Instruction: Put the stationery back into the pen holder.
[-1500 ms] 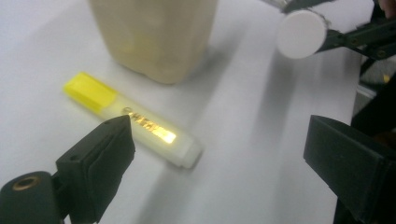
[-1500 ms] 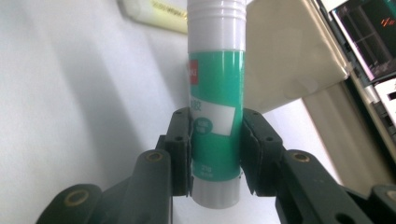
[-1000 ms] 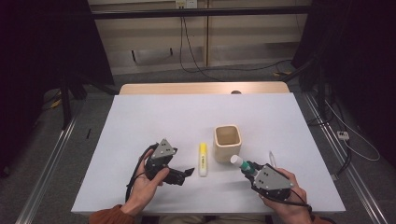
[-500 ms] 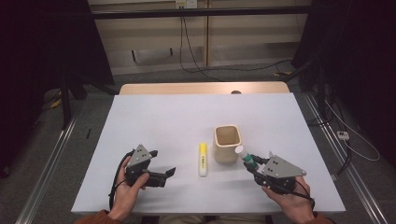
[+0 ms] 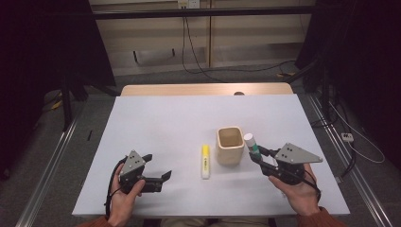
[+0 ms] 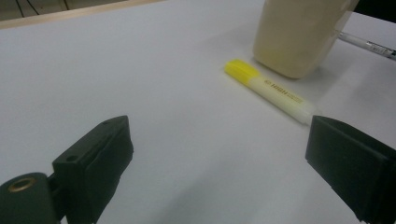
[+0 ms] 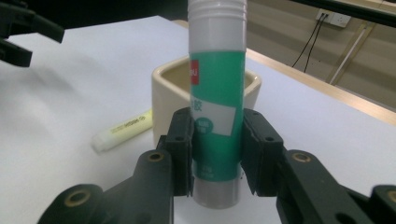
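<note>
A cream square cup (image 5: 230,144) stands right of the table's middle, with a yellow highlighter (image 5: 205,161) lying just left of it. My right gripper (image 5: 257,158) is shut on a green-and-white glue stick (image 5: 252,146), held upright just right of the cup. In the right gripper view the glue stick (image 7: 217,93) is clamped between the pads, with the cup (image 7: 173,93) behind it. My left gripper (image 5: 158,177) stands open near the front left, nothing between its jaws. In the left gripper view, the highlighter (image 6: 271,91) and the cup (image 6: 299,35) lie ahead of it.
The white table (image 5: 189,118) has bare room at its back and left. A thin clear pen-like stick (image 6: 369,44) lies beyond the cup in the left gripper view. The wooden edge (image 5: 203,90) marks the far side; cables run on the floor behind.
My left gripper has drawn back to the left, away from the highlighter. My right gripper has shifted right with the glue stick, which now stands beside the cup.
</note>
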Tool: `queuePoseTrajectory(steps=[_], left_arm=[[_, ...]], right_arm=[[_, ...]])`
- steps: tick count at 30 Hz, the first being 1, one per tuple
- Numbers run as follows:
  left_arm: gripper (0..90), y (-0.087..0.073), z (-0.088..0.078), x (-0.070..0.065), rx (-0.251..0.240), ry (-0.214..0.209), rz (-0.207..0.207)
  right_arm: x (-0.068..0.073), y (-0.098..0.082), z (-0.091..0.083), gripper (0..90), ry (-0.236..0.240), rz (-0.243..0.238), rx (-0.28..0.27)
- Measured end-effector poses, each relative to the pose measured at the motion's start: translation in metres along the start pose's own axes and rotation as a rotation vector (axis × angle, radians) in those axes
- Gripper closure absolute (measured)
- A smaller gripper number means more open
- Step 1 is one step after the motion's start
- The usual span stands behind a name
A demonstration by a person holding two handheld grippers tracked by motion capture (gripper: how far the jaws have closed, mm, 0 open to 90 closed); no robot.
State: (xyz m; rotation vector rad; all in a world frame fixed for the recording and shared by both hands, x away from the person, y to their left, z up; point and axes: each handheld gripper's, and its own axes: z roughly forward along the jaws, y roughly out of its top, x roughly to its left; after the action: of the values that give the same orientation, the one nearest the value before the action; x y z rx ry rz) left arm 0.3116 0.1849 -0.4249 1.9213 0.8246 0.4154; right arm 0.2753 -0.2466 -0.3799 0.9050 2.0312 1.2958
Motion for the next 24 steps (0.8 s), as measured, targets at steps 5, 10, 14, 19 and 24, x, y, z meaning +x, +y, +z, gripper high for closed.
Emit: queuePoseTrajectory(steps=[5, 10, 14, 19, 24], left_arm=[[7.1, -0.001, -0.001, -0.002, 0.002, -0.019, 0.001], [6.0, -0.002, 0.000, 0.000, 0.032, -0.011, 0.003], [4.9, -0.003, -0.002, 0.002, 0.023, -0.014, -0.006], [4.2, -0.004, -0.002, 0.005, 0.028, 0.004, -0.033], [4.2, -0.004, -0.002, 0.005, 0.030, 0.008, -0.033]], right_arm=[[-0.005, 0.008, 0.000, 67.2, 0.004, 0.005, -0.037], [-0.011, 0.017, 0.003, 67.2, 0.016, 0.033, -0.068], [-0.015, 0.024, 0.011, 67.1, 0.021, 0.057, -0.087], [-0.018, 0.033, 0.023, 67.1, 0.032, 0.075, -0.110], [-0.017, 0.039, 0.033, 67.1, 0.052, 0.078, -0.129]])
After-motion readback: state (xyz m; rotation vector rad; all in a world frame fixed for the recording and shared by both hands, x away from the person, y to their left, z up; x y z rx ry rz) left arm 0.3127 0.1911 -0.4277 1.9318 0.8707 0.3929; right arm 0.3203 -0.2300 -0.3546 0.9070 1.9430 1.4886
